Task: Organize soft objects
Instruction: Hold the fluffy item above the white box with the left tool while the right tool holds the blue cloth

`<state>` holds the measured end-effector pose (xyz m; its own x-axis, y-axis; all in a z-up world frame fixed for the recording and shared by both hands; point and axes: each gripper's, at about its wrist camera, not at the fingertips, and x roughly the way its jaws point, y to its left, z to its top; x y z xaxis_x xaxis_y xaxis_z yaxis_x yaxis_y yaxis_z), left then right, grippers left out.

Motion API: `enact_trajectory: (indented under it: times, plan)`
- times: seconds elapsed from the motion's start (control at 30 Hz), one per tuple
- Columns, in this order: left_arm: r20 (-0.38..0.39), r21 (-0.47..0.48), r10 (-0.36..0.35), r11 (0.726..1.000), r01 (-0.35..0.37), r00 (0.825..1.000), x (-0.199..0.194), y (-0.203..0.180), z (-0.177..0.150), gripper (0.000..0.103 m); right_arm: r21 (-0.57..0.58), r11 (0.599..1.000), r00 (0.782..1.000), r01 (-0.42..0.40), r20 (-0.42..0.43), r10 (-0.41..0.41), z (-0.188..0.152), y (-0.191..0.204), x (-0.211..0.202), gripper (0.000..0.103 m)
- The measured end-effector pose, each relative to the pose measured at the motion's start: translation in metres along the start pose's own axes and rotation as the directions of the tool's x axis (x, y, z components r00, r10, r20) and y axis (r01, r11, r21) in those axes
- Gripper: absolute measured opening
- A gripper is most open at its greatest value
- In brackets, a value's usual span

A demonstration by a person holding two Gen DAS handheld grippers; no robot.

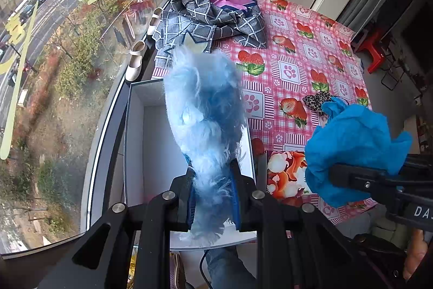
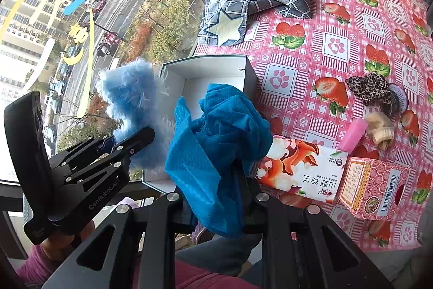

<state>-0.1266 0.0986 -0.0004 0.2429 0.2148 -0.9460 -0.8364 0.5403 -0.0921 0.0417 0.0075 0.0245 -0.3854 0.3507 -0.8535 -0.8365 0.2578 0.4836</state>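
My left claw (image 1: 212,197) is clamped on the fluffy blue plush (image 1: 203,110), holding it up over the open white box (image 1: 151,142) at the desk (image 1: 305,50) edge by the window. My right claw (image 2: 216,197) grips the crumpled blue cloth (image 2: 216,142) just beside that box, near the tissue pack (image 2: 300,169).

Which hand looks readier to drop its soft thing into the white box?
Probably the left. Its tool holds the fluffy light-blue piece directly over the open white box. The right tool, gripping the blue cloth, sits beside the box's near corner.
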Motion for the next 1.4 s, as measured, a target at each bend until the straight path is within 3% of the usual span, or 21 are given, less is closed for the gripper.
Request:
enact_trajectory:
  times: [0.9, 1.4]
  plan:
    - [0.005, -0.006, 0.012, 1.0, -0.012, 1.0, -0.008, 0.001, -0.014, 0.023, -0.005, 1.0, 1.0, -0.016, -0.005, 0.016, -0.01, 0.003, 0.0, 0.022]
    - [-0.015, 0.009, -0.017, 1.0, 0.018, 1.0, -0.003, -0.007, -0.018, 0.023, 0.027, 1.0, 1.0, -0.006, -0.007, 0.006, -0.019, -0.006, -0.004, 0.022]
